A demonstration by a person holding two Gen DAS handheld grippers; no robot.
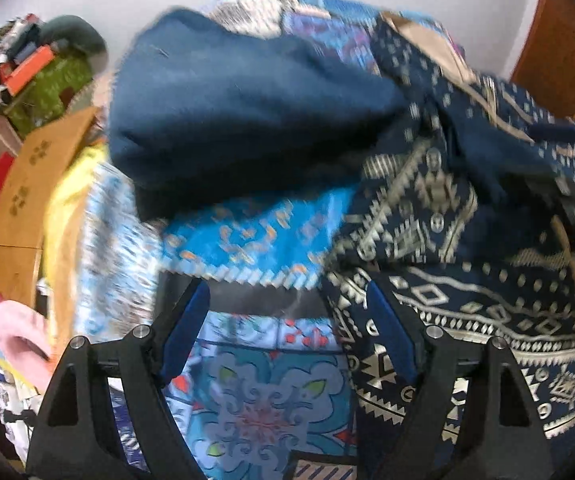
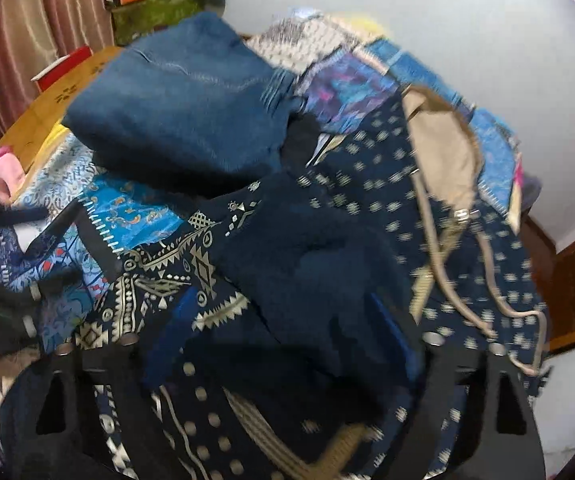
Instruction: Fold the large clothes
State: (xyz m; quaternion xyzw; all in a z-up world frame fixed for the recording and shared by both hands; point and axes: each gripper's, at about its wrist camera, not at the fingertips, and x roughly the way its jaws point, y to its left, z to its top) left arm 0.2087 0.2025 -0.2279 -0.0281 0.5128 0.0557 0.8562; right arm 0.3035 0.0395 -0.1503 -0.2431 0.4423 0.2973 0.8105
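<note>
While my left claw (image 1: 287,328) gapes wide with nothing between its blue pads, my right claw (image 2: 287,340) is buried in the navy patterned garment (image 2: 327,240), and I cannot tell whether it grips. That garment lies crumpled just beside the plain blue folded cloth (image 1: 239,112), partly over it, both on the bright blue floral spread (image 1: 255,400) covering the wooden bench (image 1: 27,184).

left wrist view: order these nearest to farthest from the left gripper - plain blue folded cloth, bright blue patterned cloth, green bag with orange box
From the left gripper:
1. bright blue patterned cloth, just ahead of the fingertips.
2. plain blue folded cloth, behind it, on top of the pile.
3. green bag with orange box, far upper left, by the wall.
</note>
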